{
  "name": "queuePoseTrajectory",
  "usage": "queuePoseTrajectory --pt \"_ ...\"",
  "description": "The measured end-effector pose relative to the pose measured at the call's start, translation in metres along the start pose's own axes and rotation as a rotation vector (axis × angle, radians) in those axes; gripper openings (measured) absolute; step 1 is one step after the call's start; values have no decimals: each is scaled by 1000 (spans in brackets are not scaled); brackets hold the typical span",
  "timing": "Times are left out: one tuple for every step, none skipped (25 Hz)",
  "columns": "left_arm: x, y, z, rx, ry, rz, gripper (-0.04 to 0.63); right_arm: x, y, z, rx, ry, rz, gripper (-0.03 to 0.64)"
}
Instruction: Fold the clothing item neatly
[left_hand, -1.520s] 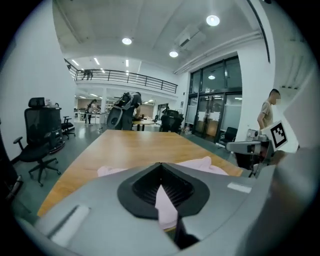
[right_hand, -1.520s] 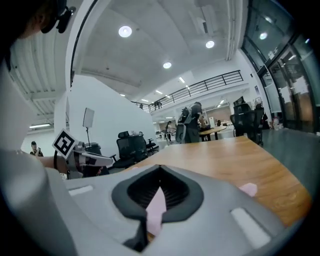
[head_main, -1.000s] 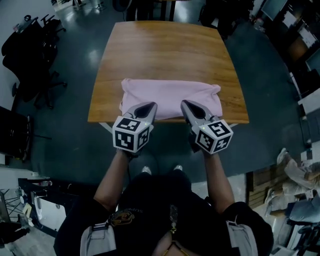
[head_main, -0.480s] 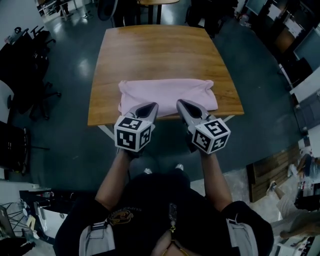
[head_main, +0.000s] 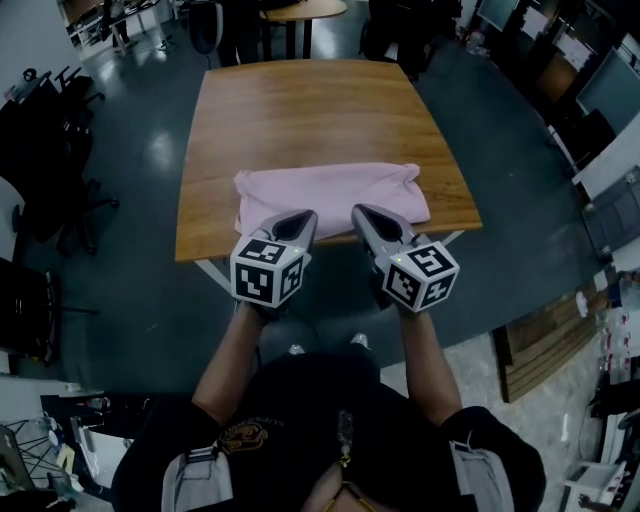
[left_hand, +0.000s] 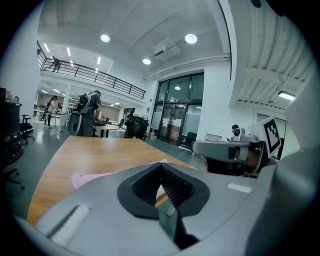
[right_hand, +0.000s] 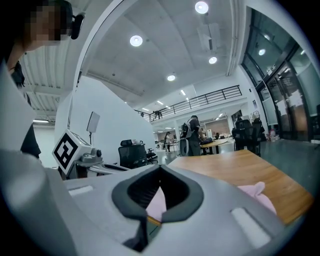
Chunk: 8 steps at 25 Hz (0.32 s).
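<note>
Pink folded garment (head_main: 330, 192) lies along the wooden table's (head_main: 300, 110) near edge, just beyond the left gripper (head_main: 299, 216) and right gripper (head_main: 362, 212), both with jaws closed on nothing

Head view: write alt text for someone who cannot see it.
Seen from above, a pink cloth lies in a wide strip along the near edge of a wooden table. A person holds the left tongs and right tongs, both closed, with their tips at the cloth's near edge.

Head view steeply down, gripper views low, forward, all sharing table (head_main: 320, 110)
</note>
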<state>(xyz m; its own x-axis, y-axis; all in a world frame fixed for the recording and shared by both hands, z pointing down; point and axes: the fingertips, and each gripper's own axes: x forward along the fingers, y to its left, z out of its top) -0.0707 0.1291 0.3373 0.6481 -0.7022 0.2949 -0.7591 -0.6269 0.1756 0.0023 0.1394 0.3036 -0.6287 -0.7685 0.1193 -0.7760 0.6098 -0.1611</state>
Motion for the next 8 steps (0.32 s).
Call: queuePoseTrajectory --pt "0 -1 0 1 1 -2 8 -1 1 0 1 -1 -2 2" --pt "0 -1 -1 1 2 -4 8 -1 1 0 2 -2 -3 2" --pt "-1 -2 0 2 3 -7 8 -2 2 0 3 -3 -5 2" --pt "-1 -3 0 3 3 -9 8 -3 2 0 4 -4 -8 2" --pt "-2 -3 0 3 3 -12 8 -3 3 1 5 -6 -10 2" --pt "-3 -4 1 4 3 -14 8 -4 3 2 6 -8 -11 2" --pt "-3 -4 1 4 3 -15 8 -4 4 3 7 -10 -11 2" --pt "-4 -5 1 4 3 -17 8 -4 5 4 7 -13 -12 2"
